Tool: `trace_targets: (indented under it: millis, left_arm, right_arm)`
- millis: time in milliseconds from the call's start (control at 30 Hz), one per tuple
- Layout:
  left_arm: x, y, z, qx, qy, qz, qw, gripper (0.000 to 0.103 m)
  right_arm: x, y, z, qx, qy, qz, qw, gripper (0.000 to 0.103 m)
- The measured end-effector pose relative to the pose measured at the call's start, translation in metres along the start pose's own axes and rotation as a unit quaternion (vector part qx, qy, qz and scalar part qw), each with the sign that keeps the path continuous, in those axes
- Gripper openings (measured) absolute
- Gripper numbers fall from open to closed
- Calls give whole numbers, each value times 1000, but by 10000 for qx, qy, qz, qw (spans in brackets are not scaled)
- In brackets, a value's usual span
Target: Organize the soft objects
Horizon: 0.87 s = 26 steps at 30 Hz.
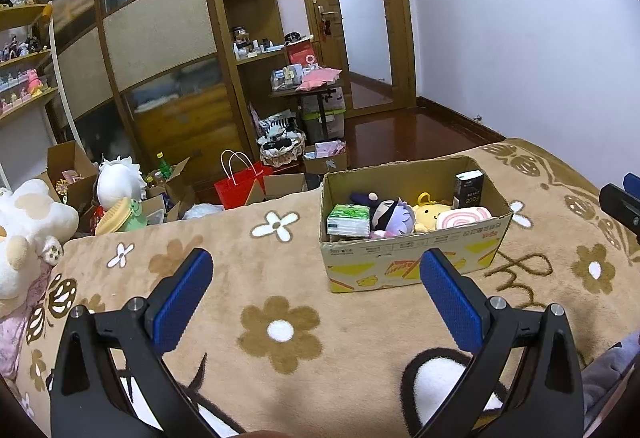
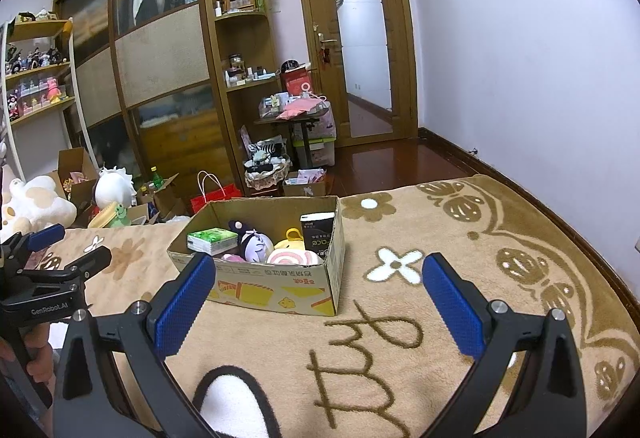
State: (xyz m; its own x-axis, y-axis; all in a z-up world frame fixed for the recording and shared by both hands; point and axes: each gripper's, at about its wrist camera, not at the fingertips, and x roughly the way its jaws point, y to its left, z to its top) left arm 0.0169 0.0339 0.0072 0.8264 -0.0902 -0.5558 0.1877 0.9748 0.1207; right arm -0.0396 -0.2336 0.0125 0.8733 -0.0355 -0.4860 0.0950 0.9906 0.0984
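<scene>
A cardboard box (image 1: 412,262) stands on a beige flowered blanket (image 1: 280,278). It holds a green tissue pack (image 1: 349,221), a purple plush (image 1: 392,217), a yellow plush (image 1: 430,212), a pink swirl plush (image 1: 464,217) and a black carton (image 1: 469,189). My left gripper (image 1: 316,266) is open and empty, in front of and to the left of the box. My right gripper (image 2: 316,270) is open and empty, in front of the box (image 2: 280,286), with its left fingertip (image 2: 192,278) over the box's front wall. The left gripper also shows in the right wrist view (image 2: 68,248).
A big white and tan plush (image 1: 28,234) lies at the blanket's left edge. Beyond the bed are open cartons, a white plush (image 1: 120,178), a red bag (image 1: 240,186), a wardrobe, shelves and a small cluttered table (image 1: 308,86). The right gripper's tip (image 1: 624,202) shows at the right edge.
</scene>
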Motion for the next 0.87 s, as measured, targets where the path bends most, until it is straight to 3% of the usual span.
trace_targets:
  millis: [867]
  left_arm:
    - [-1,-1,-1,-5,-25,42,10000,102]
  right_arm:
    - [2,-2,-1,10,12,-7,10000,103]
